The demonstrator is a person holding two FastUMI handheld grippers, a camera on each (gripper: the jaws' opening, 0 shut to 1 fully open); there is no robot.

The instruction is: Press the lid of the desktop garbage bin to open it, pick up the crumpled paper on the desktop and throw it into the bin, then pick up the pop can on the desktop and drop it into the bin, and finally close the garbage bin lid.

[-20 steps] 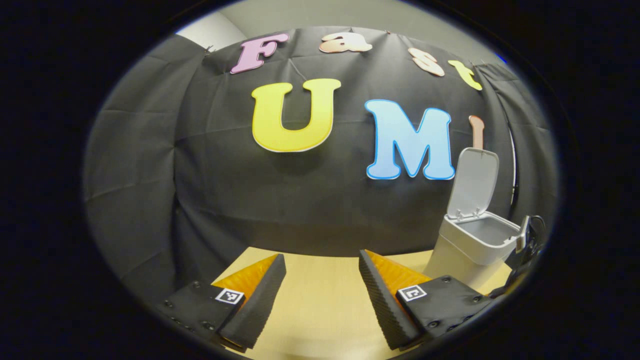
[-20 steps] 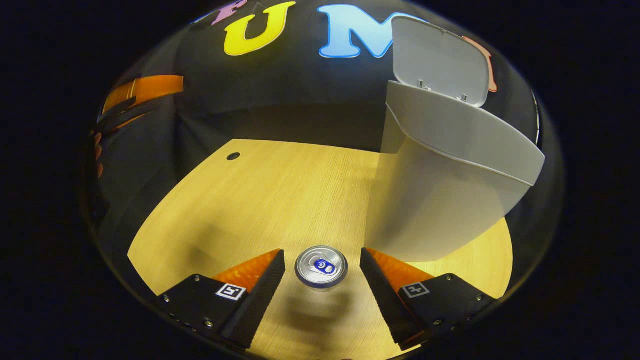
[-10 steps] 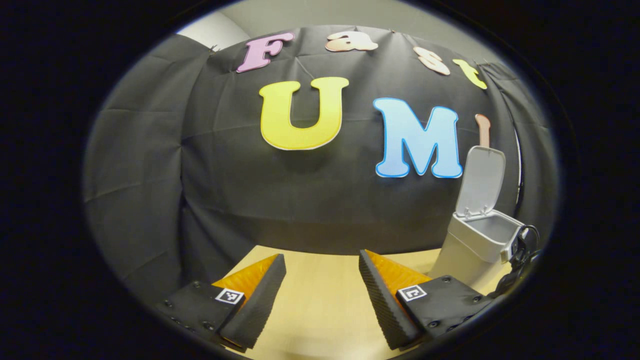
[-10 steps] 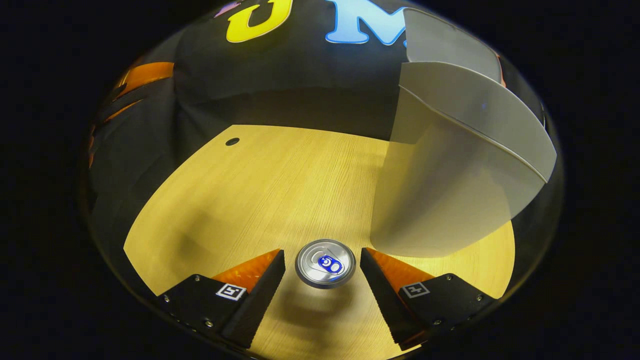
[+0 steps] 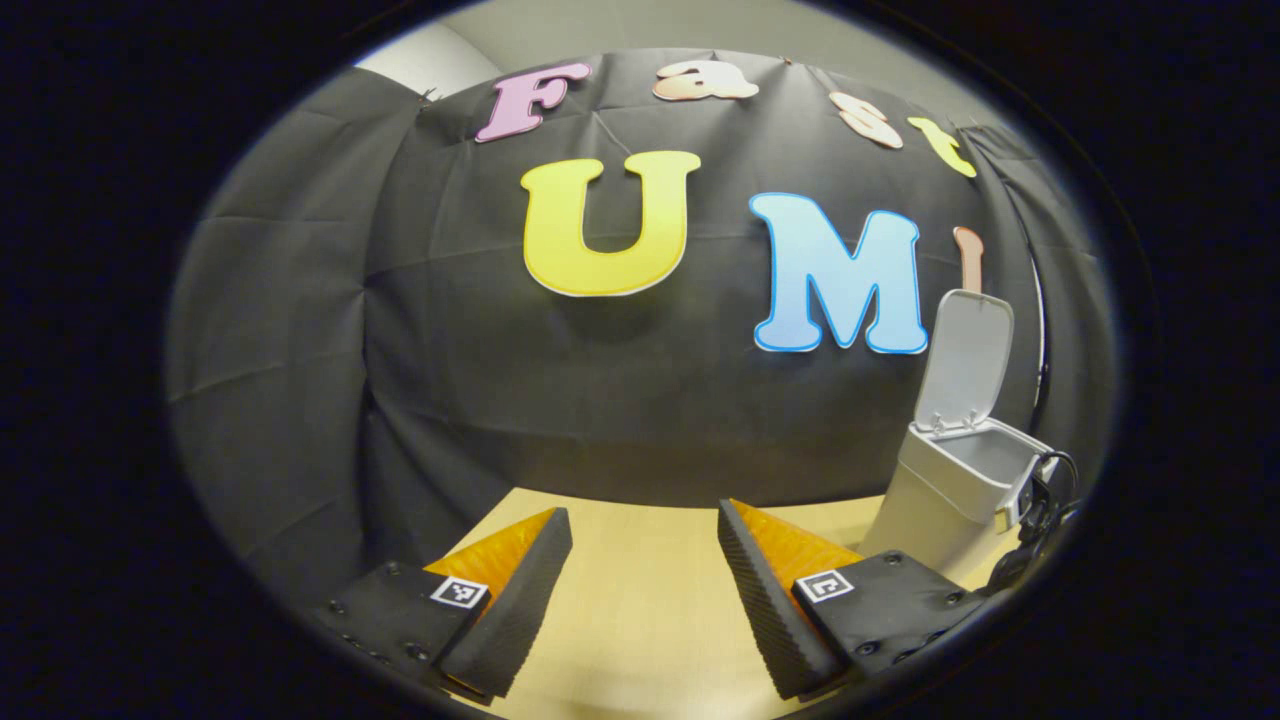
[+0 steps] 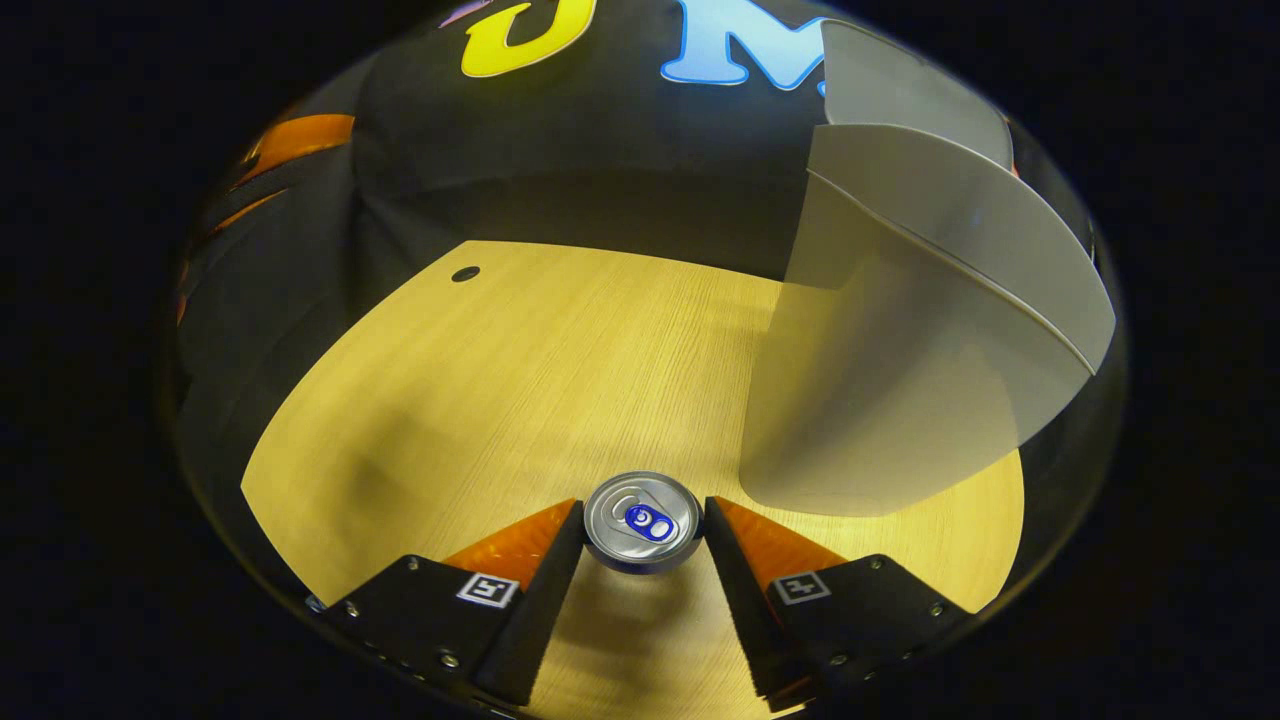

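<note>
A silver pop can (image 6: 643,520) stands upright on the wooden table (image 6: 480,400), seen from above in the right gripper view. My right gripper (image 6: 643,503) is shut on the pop can, one finger against each side of it. The white garbage bin (image 6: 900,330) rises just right of the can with its lid (image 6: 900,90) raised. In the left gripper view the bin (image 5: 945,495) stands at the far right, lid (image 5: 965,355) upright, its inside hidden. My left gripper (image 5: 643,515) hangs open over the table's left part with nothing between its fingers.
A small round hole (image 6: 465,273) marks the table's far left corner. The black cloth wall runs close behind the table and bin. Part of the other gripper (image 6: 290,140) shows at the upper left in the right gripper view.
My right gripper's fingers have come together onto the pop can, which stood free between them before. The left gripper has turned slightly left, so the bin sits farther right in its view.
</note>
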